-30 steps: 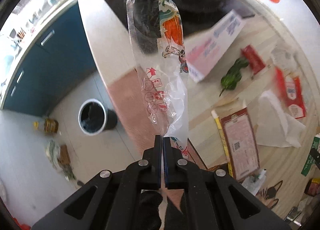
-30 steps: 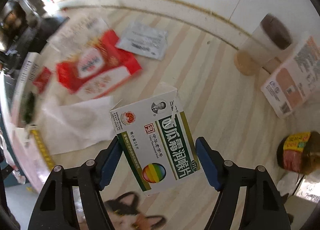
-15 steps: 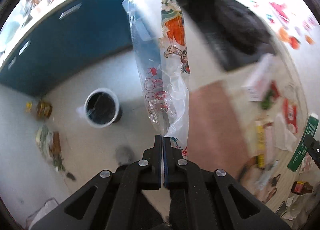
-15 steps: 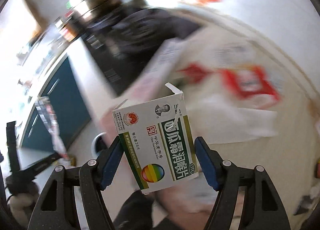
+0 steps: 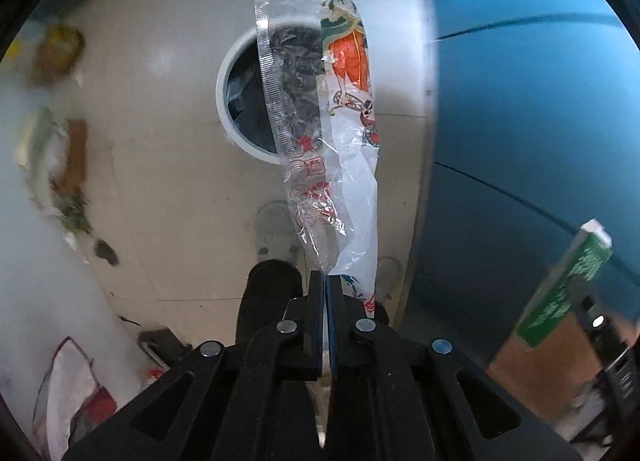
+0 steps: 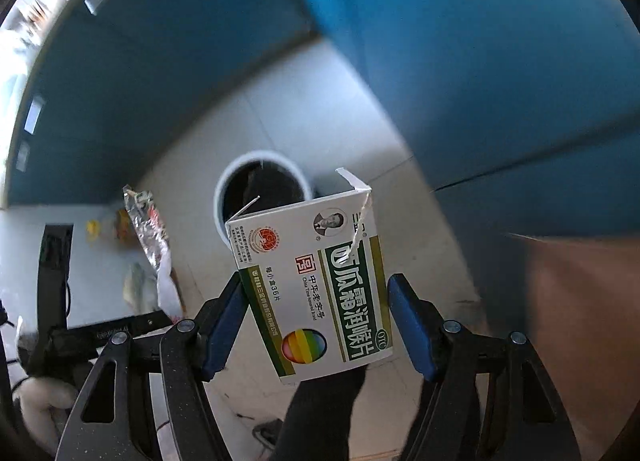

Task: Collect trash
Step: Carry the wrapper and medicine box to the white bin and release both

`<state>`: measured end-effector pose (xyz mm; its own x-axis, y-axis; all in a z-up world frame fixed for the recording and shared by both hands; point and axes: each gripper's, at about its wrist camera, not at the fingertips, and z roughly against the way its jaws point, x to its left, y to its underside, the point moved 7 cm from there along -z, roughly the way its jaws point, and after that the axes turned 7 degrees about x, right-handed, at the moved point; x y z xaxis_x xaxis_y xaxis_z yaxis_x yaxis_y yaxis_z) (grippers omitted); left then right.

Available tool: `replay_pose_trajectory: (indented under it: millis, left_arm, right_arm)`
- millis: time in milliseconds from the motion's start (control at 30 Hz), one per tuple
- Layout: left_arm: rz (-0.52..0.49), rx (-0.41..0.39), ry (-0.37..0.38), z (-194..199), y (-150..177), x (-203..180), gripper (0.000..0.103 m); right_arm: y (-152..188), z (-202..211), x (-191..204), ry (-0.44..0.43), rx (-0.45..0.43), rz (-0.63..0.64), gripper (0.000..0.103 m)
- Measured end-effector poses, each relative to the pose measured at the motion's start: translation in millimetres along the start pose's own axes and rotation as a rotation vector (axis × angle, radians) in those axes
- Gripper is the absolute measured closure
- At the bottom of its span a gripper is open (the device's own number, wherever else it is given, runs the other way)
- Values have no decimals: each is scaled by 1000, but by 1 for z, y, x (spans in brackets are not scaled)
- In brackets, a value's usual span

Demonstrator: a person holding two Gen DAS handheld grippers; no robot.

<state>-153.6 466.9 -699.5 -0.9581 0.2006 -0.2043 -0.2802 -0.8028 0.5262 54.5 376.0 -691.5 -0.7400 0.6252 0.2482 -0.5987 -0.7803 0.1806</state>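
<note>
Both tools swung over bin [image 5: 240, 101], gripping trash

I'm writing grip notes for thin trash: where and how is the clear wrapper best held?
By one crumpled end, jaws closing across its flat faces, as the left gripper has it now. The wrapper is a long, limp, thin film: pinched at its gathered end it stands out ahead of the fingers in one strip, its far end in line with the bin in the left wrist view.

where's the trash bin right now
The trash bin stands on the pale floor beside the blue cabinet, centre in both wrist views, behind the plastic wrapper and medicine box.
</note>
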Motion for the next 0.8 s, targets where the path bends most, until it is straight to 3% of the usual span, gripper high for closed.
replay_pose_trajectory:
  millis: [100, 200, 433, 467, 500, 533, 567, 700, 800]
  left_arm:
    - [38, 90, 88, -65, -60, 28, 103]
    - [51, 162, 155, -123, -105, 38, 103]
    - [99, 228, 189, -209, -158, 48, 99]
    - [105, 220, 199, -213, -160, 49, 89]
    - [109, 210, 222, -216, -160, 54, 57]
    - [111, 203, 236, -219, -160, 56, 35]
    - [113, 191, 237, -218, -160, 60, 2]
    - [126, 107, 190, -200, -154, 75, 0]
    - [111, -20, 34, -175, -149, 91, 0]
  right_arm:
    - [-32, -101, 24, 16, 89, 10, 31]
    - [-56, -166, 35, 59, 122, 36, 32]
    - [-76, -238, 9, 92, 182, 23, 32]
    - [-77, -244, 6, 84, 191, 15, 32]
    - [-79, -246, 3, 76, 198, 11, 32]
    - [-80, -252, 6, 64, 206, 11, 32]
    - [-81, -255, 9, 55, 211, 16, 32]
    - [-82, -260, 12, 16, 220, 27, 32]
    - [-87, -270, 23, -5, 221, 21, 31]
